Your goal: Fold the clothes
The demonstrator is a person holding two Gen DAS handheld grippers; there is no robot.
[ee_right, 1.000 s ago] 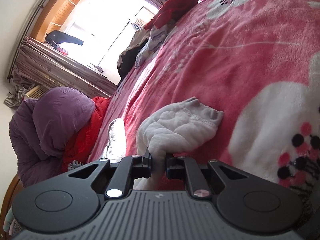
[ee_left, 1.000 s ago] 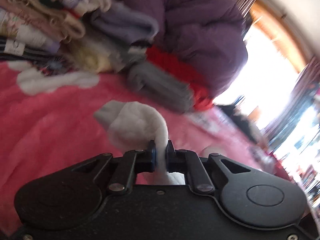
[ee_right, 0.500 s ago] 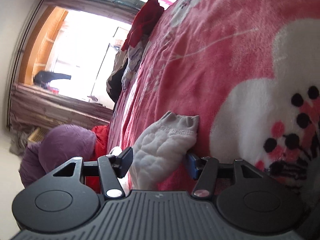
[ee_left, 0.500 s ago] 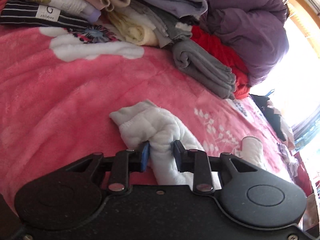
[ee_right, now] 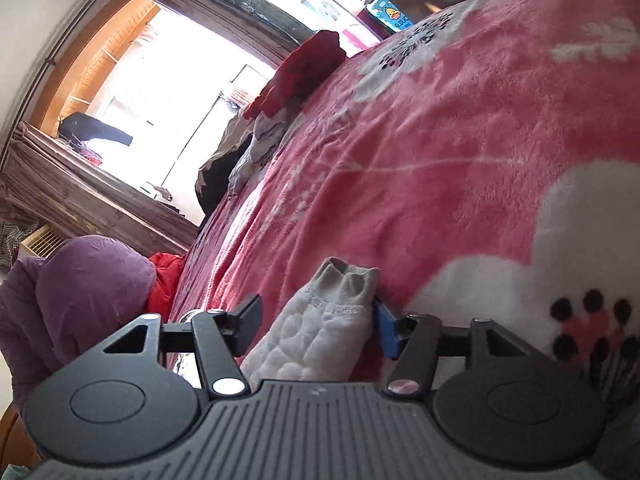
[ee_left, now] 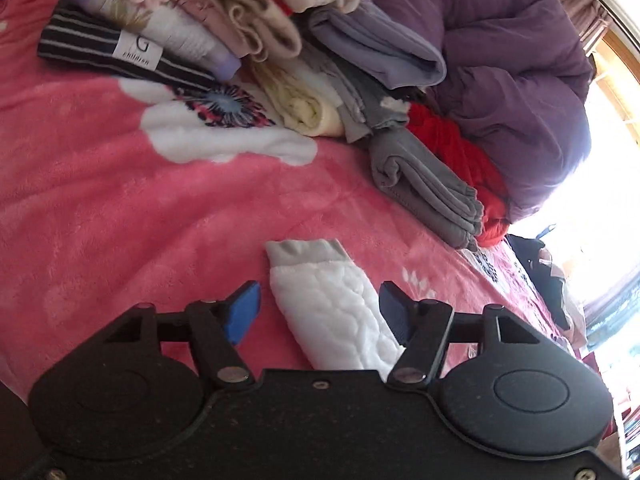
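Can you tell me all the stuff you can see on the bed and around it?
white quilted garment: one, white with grey cuff, lying on the blanket between both grippers' open jaws
blanket: one, pink with white flowers, covering the bed
folded clothes pile: several, mixed colours, far end of the bed
grey folded garment: one, beside the pile
red garment: one, behind the grey one
purple padded coat: one, far right
window: bright, behind the bed
left gripper: black, blue pads, just opened
right gripper: black, just opened

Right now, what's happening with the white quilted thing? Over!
Both hand-held grippers, left and right, just opened. White quilted garment lies released on pink blanket. Nothing blocking.
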